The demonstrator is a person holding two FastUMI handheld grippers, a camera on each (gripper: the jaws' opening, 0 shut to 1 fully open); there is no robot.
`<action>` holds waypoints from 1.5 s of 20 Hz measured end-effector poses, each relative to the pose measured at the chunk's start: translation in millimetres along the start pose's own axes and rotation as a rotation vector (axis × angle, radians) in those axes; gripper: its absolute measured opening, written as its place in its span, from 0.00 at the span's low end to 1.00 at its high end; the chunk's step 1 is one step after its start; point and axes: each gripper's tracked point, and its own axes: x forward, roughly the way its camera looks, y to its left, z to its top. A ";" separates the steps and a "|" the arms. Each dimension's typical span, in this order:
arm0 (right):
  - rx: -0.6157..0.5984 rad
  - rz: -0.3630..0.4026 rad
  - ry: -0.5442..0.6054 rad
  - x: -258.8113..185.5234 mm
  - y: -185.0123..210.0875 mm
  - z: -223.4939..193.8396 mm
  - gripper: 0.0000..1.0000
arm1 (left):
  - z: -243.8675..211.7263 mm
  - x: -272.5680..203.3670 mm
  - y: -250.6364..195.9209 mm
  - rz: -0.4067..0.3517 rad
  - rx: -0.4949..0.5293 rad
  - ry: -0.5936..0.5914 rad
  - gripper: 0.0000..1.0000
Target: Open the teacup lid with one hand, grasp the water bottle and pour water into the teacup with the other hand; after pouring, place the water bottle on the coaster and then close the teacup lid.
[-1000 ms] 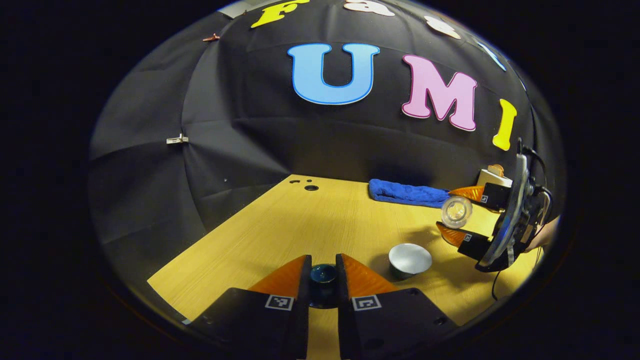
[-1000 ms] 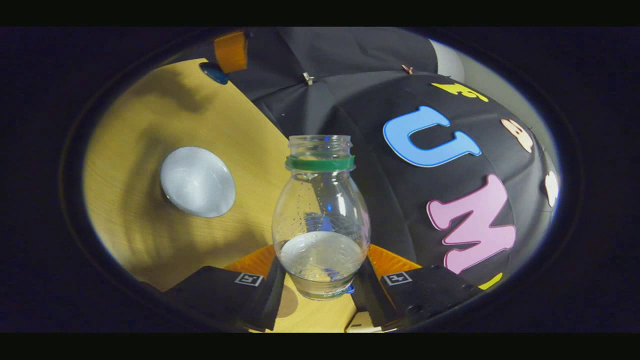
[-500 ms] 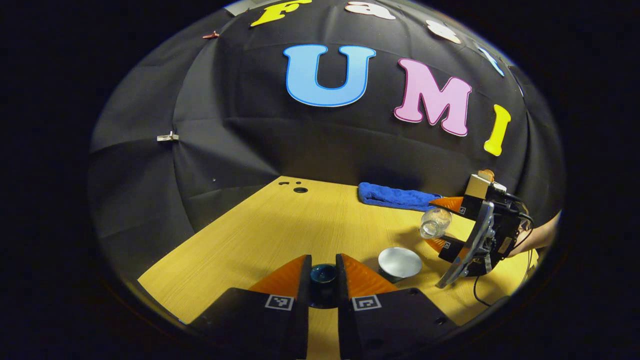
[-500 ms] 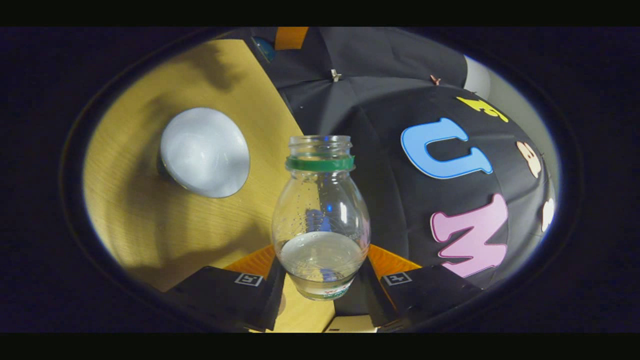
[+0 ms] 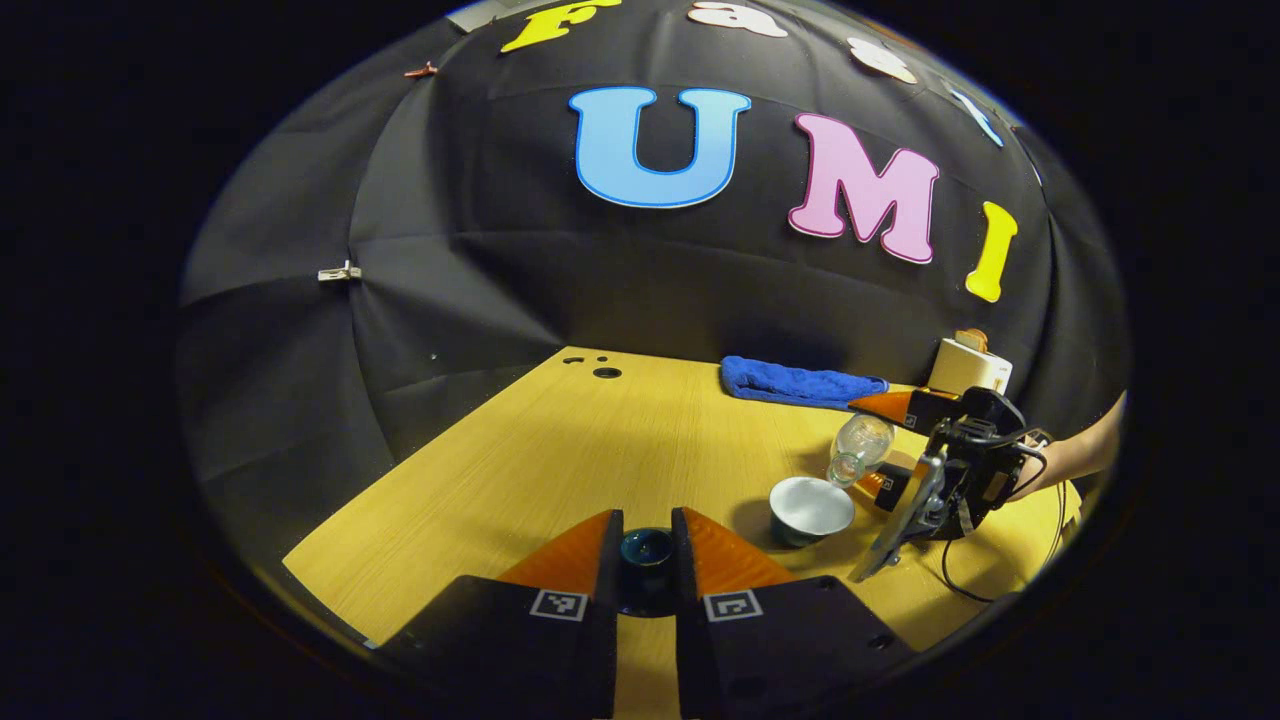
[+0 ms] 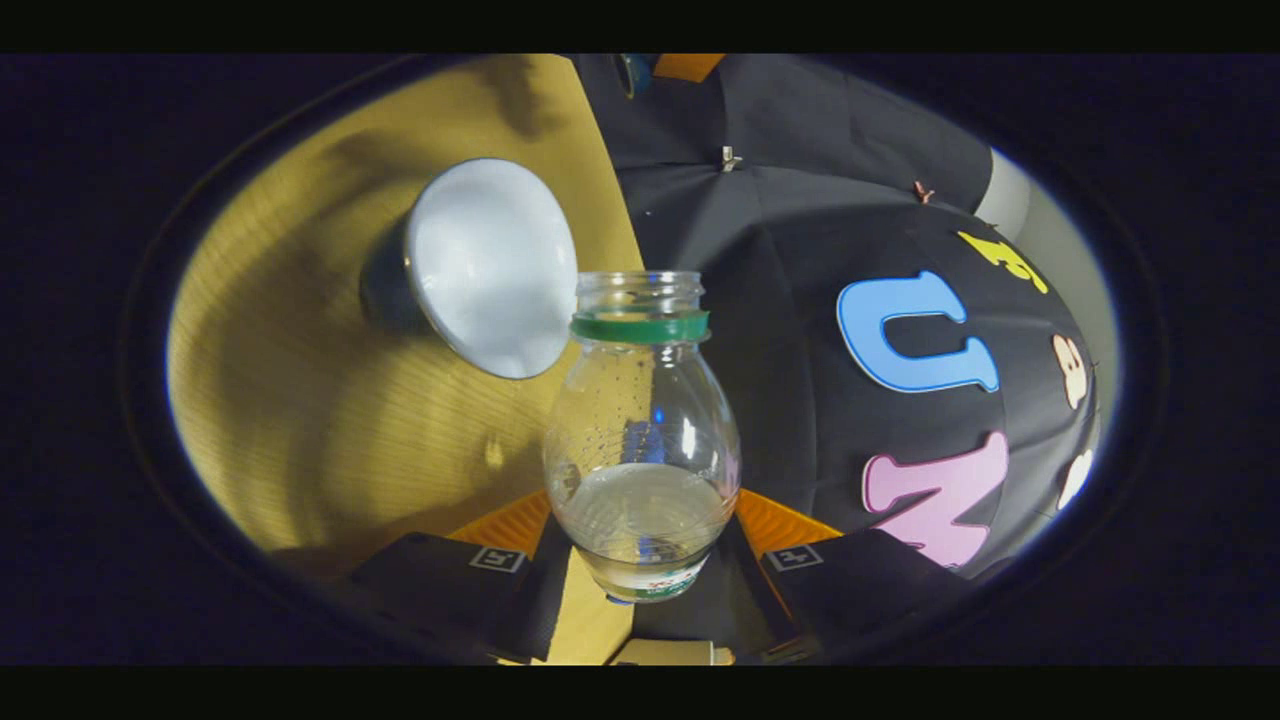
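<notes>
Over the table [image 5: 560, 450], right claw [image 6: 640, 540] tips water bottle [image 6: 641, 440] beside teacup [image 6: 490, 265]

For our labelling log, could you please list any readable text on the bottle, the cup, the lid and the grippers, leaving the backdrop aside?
Water bottle: the base label is too small and blurred to read.
Teacup and teacup lid: no text visible.
Left gripper and right gripper: square coded markers, patterns only, no words.
</notes>
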 end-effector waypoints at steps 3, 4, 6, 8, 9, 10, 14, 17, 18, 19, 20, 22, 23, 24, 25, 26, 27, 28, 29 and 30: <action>-0.026 -0.005 0.002 2.2 0.4 -1.7 0.71 | 3.6 1.2 -5.6 -0.013 -0.025 -0.006 0.28; -0.044 -0.007 -0.001 1.7 -0.3 -1.5 0.71 | 3.3 2.1 -6.9 -0.016 -0.024 -0.008 0.26; -0.080 -0.006 -0.011 1.7 1.8 0.3 0.71 | 4.3 2.9 -9.0 -0.022 -0.020 -0.011 0.24; -0.099 -0.001 -0.014 2.3 0.0 -1.9 0.71 | 5.1 3.6 -10.7 -0.027 -0.019 -0.015 0.24; -0.113 -0.006 -0.021 3.6 -0.2 0.4 0.71 | 5.5 3.1 -10.1 -0.022 -0.020 -0.017 0.24; -0.135 -0.014 -0.028 2.2 -1.8 2.3 0.71 | 6.7 2.5 -8.5 -0.015 -0.024 -0.024 0.26; -0.194 -0.040 -0.049 2.9 -7.4 4.8 0.71 | 8.2 2.8 -10.4 -0.022 -0.023 -0.025 0.28; -0.219 -0.046 -0.052 4.7 -9.1 5.7 0.71 | 12.0 2.5 -10.8 -0.037 -0.012 -0.033 0.28; -0.231 -0.048 -0.056 5.1 -8.9 6.9 0.71 | 11.2 3.6 -10.9 -0.040 -0.010 -0.032 0.28; -0.245 -0.054 -0.066 4.5 -10.5 9.2 0.71 | 11.2 4.9 -10.5 -0.040 -0.011 -0.030 0.24; -0.257 -0.056 -0.073 6.0 -10.8 9.8 0.71 | 10.7 5.1 -9.9 -0.039 -0.015 -0.029 0.28; -0.280 -0.060 -0.082 7.6 -13.0 10.3 0.71 | 10.0 5.3 -10.5 -0.041 -0.022 -0.029 0.24; -0.291 -0.064 -0.084 7.3 -15.2 9.4 0.71 | 10.0 4.9 -10.2 -0.042 -0.023 -0.030 0.24; -0.301 -0.067 -0.084 8.4 -16.7 9.2 0.71 | 8.3 4.5 -10.6 -0.045 -0.024 -0.029 0.28; -0.310 -0.068 -0.087 9.3 -18.4 8.4 0.71 | 6.7 4.5 -11.3 -0.048 -0.023 -0.026 0.24; -0.322 -0.070 -0.091 12.0 -19.7 7.5 0.71 | 4.6 4.7 -10.2 -0.048 -0.022 -0.022 0.24; -0.334 -0.070 -0.094 12.2 -19.5 7.7 0.71 | 3.3 4.7 -8.8 -0.049 -0.023 -0.020 0.24; -0.342 -0.069 -0.097 13.1 -20.4 7.3 0.71 | 1.7 4.8 -7.8 -0.048 -0.026 -0.019 0.24; -0.350 -0.068 -0.099 14.0 -21.6 7.1 0.71 | 1.8 5.4 -7.0 -0.047 -0.028 -0.019 0.24; -0.362 -0.074 -0.108 13.7 -23.3 9.4 0.71 | 1.5 5.9 -6.3 -0.045 -0.029 -0.018 0.24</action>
